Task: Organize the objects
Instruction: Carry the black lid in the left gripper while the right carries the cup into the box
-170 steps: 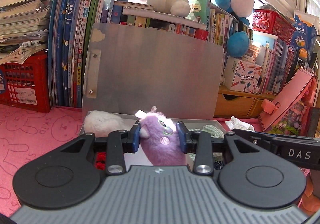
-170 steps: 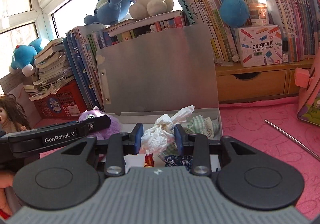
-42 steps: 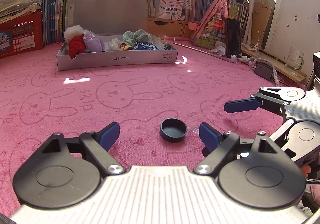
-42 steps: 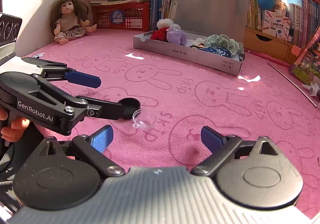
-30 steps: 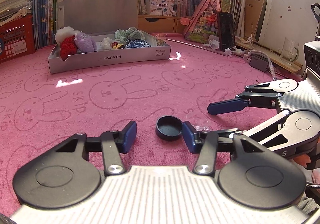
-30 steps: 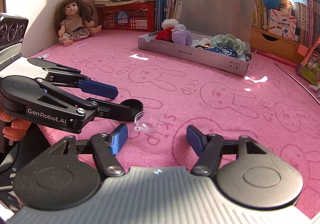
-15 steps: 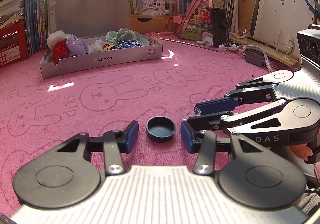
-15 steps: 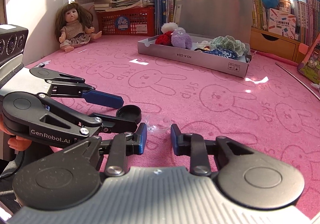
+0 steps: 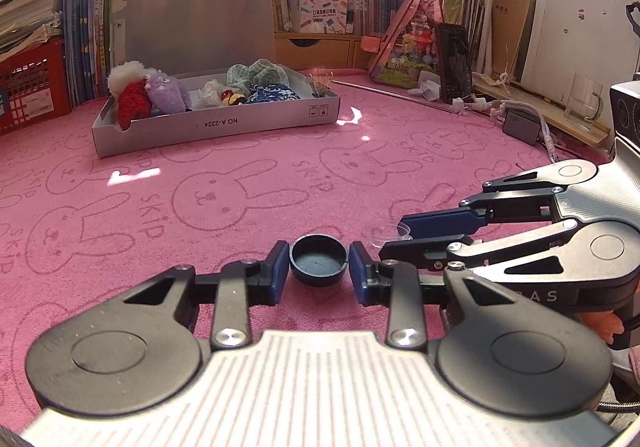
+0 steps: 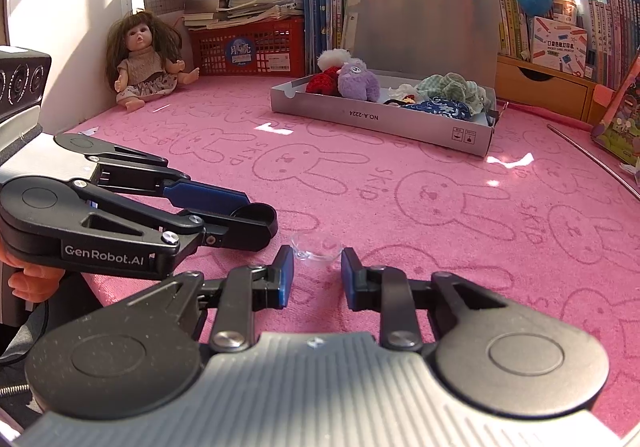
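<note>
Left gripper (image 9: 319, 270) fingers hold the black cap (image 9: 318, 260) at lower centre; right gripper (image 10: 316, 274) fingers hold the clear cup (image 10: 316, 246) beside it.

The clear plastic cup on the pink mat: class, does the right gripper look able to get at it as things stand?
Probably yes. The right gripper already has its fingers either side of the clear cup, and the left gripper is busy on the black cap beside it.
</note>
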Available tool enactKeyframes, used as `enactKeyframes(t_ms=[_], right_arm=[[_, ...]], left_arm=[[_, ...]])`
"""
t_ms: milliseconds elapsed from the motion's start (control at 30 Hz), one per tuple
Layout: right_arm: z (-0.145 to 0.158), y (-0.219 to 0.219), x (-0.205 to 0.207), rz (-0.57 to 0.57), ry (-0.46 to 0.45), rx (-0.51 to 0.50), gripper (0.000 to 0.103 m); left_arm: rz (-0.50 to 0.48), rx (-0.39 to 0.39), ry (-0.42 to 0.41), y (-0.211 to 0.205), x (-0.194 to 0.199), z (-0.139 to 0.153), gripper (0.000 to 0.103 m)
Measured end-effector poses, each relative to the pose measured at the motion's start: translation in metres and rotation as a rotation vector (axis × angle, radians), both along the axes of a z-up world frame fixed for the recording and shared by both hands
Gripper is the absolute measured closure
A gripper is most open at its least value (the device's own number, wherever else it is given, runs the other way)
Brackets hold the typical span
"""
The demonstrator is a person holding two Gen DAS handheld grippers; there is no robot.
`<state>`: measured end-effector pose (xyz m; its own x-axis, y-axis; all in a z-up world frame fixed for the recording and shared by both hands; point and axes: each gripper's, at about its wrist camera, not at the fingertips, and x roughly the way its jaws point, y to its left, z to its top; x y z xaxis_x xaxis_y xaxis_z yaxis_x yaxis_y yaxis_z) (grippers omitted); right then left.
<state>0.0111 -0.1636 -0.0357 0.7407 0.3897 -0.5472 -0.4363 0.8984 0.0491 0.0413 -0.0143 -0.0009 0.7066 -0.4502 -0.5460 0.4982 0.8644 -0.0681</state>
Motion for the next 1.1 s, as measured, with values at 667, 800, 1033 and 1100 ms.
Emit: enactKeyframes(t_ms=[667,800,1033,1100], right_arm=[[0.008,-0.001,0.032,-0.098,0.0,0.035,0.073],[0.012,-0.001,0.038,-0.11,-0.012,0.024,0.073],[0.017,-0.001,0.052,-0.135,-0.013,0.02,0.073],[0.018,-0.001,0.055,-0.138,-0.016,0.017,0.073]], left_arm=[[0.139,0.039,0.075,-0.005,0.045,0.01,0.065],[0.158,0.028,0.085,-0.003,0.055,0.011,0.065],[0.178,0.015,0.075,0.0,0.066,0.016,0.065],[0.182,0.013,0.071,0.001,0.068,0.017,0.065]])
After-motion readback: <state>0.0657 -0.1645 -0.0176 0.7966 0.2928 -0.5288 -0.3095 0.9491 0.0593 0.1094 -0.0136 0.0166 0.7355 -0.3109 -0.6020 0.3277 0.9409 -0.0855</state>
